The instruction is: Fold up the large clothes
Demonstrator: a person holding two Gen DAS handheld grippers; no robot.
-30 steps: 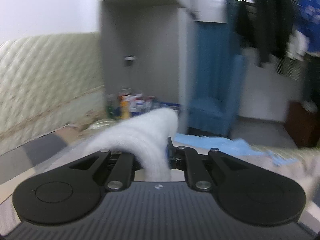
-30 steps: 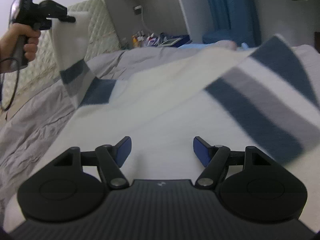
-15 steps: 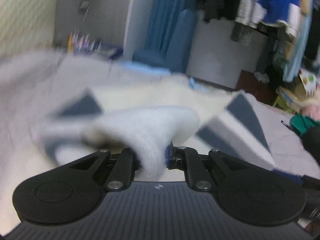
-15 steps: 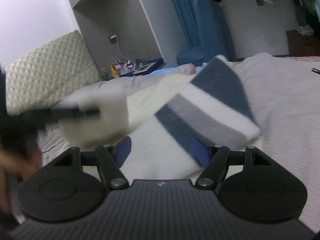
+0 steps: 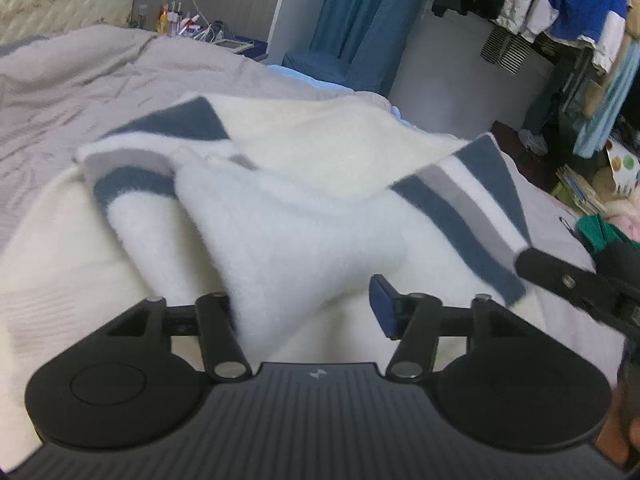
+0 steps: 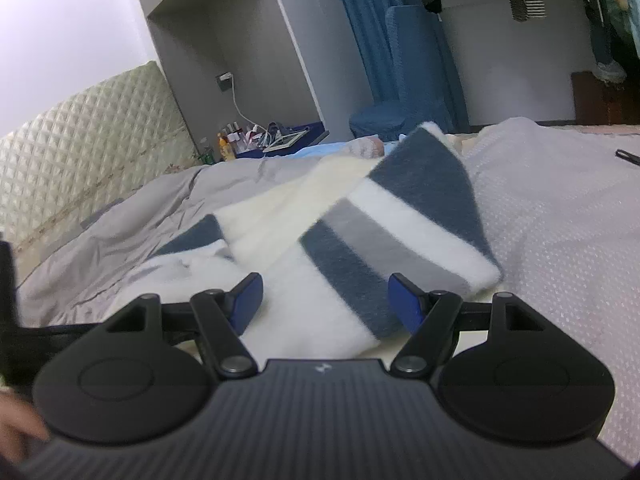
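The left gripper point(image 5: 308, 300) is opening its jaws, a fuzzy white sleeve end point(image 5: 288, 248) lying loose between them against the left finger, clear of the blue right pad. The right gripper point(image 6: 324, 300) stands parted, empty, over the second sleeve point(image 6: 400, 236). Both sleeves, banded navy and grey, lie folded across the one cream fleece sweater point(image 5: 332, 148) on the wrinkled grey bedspread point(image 5: 80, 80).

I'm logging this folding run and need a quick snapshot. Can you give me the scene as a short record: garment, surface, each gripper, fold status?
garment: white fleece top with navy and grey striped cuffs
surface: grey bedspread
left gripper: jaws opening, sleeve fabric between them, not pinched
right gripper: open, above the striped sleeve
fold status: both sleeves lie across the body
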